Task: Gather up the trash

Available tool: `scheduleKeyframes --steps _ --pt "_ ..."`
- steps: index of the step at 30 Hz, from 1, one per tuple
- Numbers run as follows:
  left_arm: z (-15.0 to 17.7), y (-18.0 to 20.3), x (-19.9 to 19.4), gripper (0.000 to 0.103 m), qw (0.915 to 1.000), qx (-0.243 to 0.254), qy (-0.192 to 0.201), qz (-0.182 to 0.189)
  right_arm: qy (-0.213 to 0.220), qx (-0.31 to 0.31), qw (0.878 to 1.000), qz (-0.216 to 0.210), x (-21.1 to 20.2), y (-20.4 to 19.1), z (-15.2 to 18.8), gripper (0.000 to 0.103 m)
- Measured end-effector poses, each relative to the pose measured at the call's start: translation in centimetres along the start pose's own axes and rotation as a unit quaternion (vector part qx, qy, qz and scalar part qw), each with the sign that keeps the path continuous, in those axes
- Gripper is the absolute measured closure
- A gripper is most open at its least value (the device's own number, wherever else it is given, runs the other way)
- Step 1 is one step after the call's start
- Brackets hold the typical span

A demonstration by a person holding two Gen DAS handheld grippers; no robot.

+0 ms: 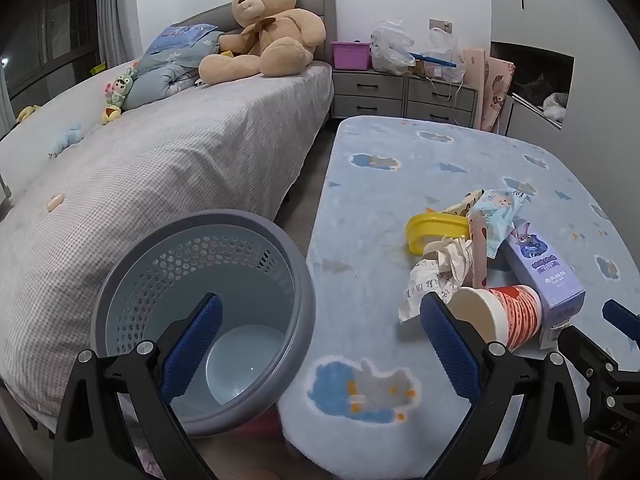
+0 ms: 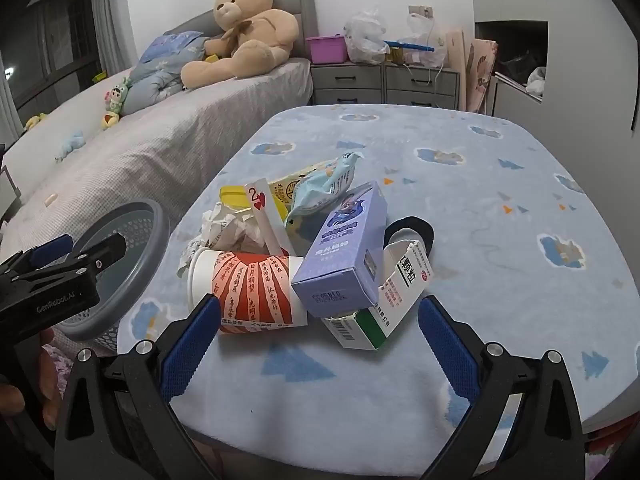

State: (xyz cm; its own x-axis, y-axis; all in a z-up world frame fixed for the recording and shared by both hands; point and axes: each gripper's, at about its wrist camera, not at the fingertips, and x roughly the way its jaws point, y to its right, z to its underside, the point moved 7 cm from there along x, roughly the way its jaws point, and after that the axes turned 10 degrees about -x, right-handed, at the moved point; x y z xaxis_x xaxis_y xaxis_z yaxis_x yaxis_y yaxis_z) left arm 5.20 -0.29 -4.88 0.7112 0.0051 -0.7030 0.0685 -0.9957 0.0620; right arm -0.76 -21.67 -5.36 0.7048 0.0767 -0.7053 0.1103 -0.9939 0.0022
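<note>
One heap of trash sits on the blue blanket (image 2: 500,216): a red-and-white paper cup (image 2: 250,290) on its side, a purple box (image 2: 344,248) leaning over it, a torn white-and-green carton (image 2: 384,304) under the box, crumpled paper (image 2: 228,228), a playing card (image 2: 268,216), a yellow lid (image 2: 236,196) and a pale-blue wrapper (image 2: 324,184) behind. The right gripper (image 2: 320,340) hangs just short of the cup and carton, jaws spread wide, gripping nothing. The left gripper (image 1: 320,340) is likewise spread and empty, held over the edge between blanket and the grey perforated bin (image 1: 208,320), which stands beside the bed (image 1: 168,168). A teddy bear (image 1: 268,28) sits at the headboard.
</note>
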Motion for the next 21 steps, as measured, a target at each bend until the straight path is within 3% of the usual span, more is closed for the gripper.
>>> scheduleKeyframes --steps 21 --pt "0.39 -0.39 -0.36 0.008 1.0 0.0 0.005 0.001 0.001 0.002 1.0 -0.001 -0.11 -0.02 -0.05 0.006"
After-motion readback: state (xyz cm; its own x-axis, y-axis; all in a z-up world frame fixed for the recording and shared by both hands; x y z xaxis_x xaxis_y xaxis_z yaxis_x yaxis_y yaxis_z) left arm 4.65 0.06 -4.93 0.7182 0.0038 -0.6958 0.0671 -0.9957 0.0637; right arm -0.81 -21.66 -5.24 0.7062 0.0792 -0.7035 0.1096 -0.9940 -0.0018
